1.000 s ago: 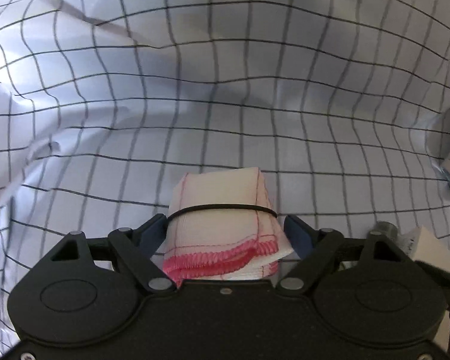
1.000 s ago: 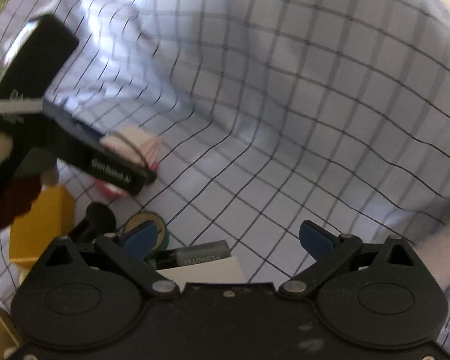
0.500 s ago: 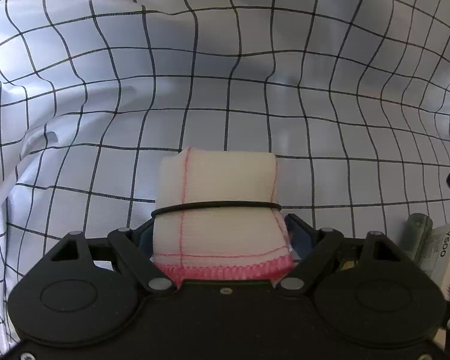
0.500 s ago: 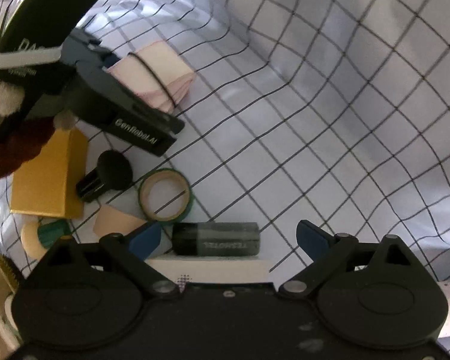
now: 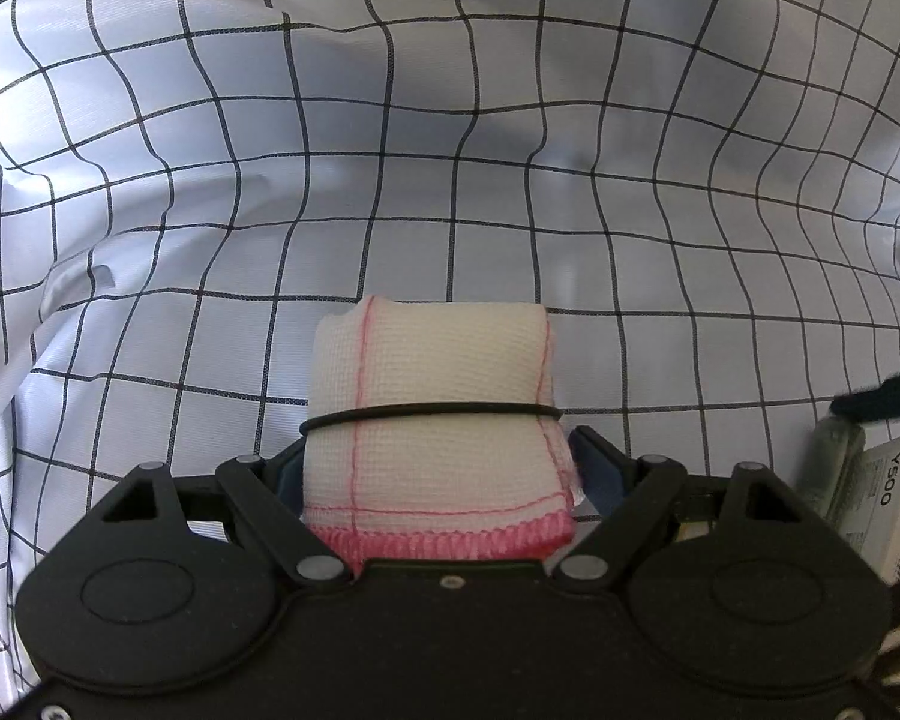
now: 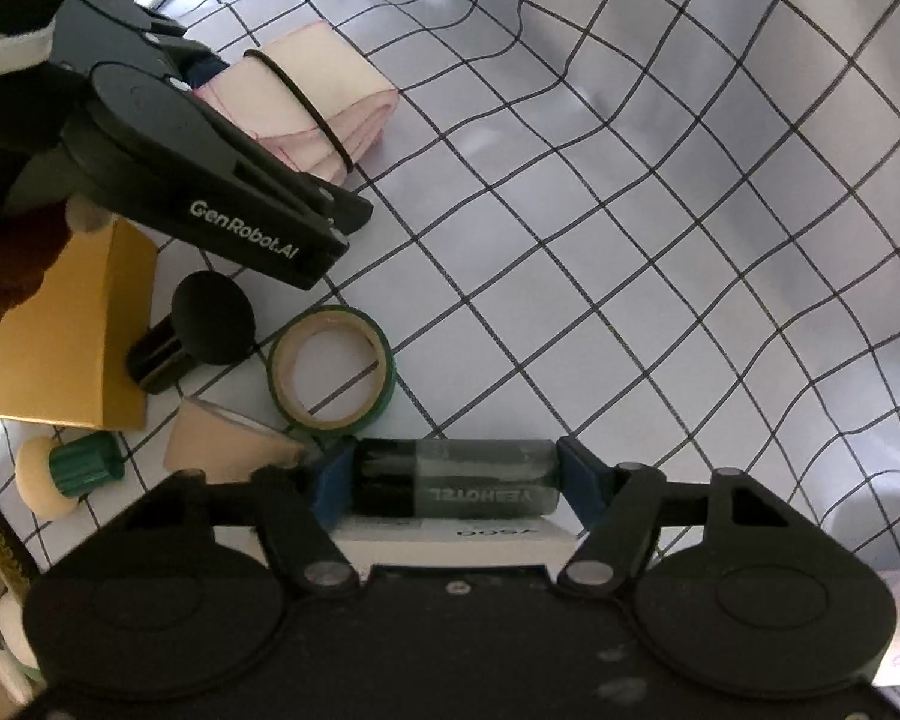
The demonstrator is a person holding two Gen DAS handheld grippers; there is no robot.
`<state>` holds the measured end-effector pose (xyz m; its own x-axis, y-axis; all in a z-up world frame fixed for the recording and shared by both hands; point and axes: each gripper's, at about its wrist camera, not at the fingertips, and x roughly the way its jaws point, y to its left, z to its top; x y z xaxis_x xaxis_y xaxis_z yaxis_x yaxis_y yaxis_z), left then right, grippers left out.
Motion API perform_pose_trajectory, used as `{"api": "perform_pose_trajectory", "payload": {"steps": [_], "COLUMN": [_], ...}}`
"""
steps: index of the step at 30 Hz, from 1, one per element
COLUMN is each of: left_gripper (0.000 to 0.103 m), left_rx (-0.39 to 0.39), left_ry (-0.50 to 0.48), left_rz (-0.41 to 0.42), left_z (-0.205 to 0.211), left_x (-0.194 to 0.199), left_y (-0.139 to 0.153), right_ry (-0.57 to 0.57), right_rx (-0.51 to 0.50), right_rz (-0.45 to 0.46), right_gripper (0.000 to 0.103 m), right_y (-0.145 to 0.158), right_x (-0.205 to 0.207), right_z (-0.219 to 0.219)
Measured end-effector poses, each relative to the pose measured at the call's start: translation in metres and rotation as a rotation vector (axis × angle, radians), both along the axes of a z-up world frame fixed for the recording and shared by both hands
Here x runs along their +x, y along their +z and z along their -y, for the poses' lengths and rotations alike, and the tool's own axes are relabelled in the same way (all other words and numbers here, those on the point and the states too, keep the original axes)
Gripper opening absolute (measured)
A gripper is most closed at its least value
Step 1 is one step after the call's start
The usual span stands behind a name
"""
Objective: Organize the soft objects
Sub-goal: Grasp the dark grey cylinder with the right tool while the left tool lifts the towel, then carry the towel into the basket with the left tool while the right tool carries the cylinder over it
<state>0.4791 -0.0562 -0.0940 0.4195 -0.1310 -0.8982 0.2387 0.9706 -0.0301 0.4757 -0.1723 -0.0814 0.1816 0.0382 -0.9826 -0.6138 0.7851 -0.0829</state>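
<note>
Your left gripper [image 5: 438, 468] has its jaws clamped on the folded cloth [image 5: 432, 414], white with a pink hem and a black elastic band [image 5: 432, 411] keeping it bundled. You grip it at the hem end, so the free end sticks out over the checked sheet [image 5: 450, 180], ready to set down on open fabric. From the right wrist view that bundle [image 6: 324, 96] sits far left, in the left gripper [image 6: 210, 90].

Your right gripper [image 6: 456, 480] has narrow jaws bracketing the small grey-green packet [image 6: 456, 480] end to end; whether they press it yet I cannot tell. It lies atop a white box [image 6: 450, 543]. Near left sit a tape roll [image 6: 333, 366], a gold box [image 6: 72, 330] and a black knobbed thing [image 6: 198, 330], probably hard items you'll leave aside.
</note>
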Motion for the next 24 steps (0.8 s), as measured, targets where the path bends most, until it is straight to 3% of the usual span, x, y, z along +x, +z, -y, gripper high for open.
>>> {"api": "perform_pose_trajectory", "payload": {"steps": [5, 13, 24], "left_gripper": [0.074, 0.073, 0.073], "left_rx": [-0.006, -0.01, -0.087], "left_ry": [0.007, 0.087, 0.117], "left_rz": [0.029, 0.041, 0.138], "left_z": [-0.003, -0.02, -0.029], "left_x": [-0.009, -0.028, -0.105], "left_y": [0.001, 0.017, 0.104], "right_ry": [-0.044, -0.343, -0.534], "right_rx": [0.025, 0.124, 0.242], "right_rz": [0.064, 0.244, 0.475], "right_gripper": [0.07, 0.07, 0.07], "right_y": [0.013, 0.069, 0.154], "right_x": [-0.009, -0.015, -0.122], "right_z": [0.008, 0.043, 0.068]}}
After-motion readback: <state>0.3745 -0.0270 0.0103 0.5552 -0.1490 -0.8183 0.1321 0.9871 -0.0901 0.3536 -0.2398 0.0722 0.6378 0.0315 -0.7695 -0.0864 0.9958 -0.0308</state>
